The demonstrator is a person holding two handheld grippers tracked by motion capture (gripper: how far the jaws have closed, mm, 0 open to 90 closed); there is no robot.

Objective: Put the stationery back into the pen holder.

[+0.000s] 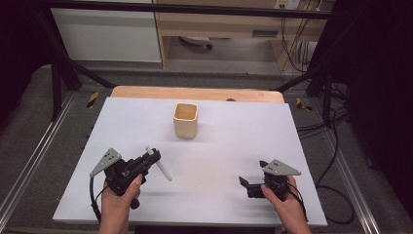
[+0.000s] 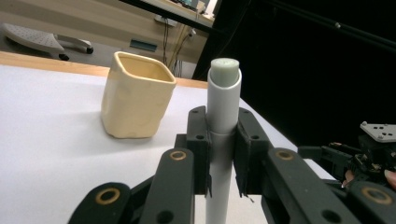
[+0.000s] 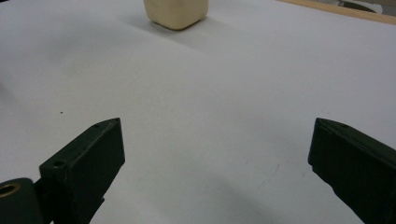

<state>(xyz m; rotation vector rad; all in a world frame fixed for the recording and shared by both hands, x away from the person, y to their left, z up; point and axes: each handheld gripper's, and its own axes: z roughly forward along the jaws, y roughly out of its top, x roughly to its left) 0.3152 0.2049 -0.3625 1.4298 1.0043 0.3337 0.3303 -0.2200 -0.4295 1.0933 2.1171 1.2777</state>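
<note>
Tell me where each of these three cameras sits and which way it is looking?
High view: above the near table edge, looking forward and down; both forearms, left gripper and right gripper show.
Left gripper view: rides that gripper, looking along jaws clamped on a white tube toward the beige cup.
Right gripper view: rides the right gripper, low over the white table; wide-apart jaws show.
All three share the cup.

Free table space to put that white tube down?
Bare patches: the wide middle between left gripper and right gripper, and both sides of the cream cup. Crowded only around the white tube in the left gripper's grip.
</note>
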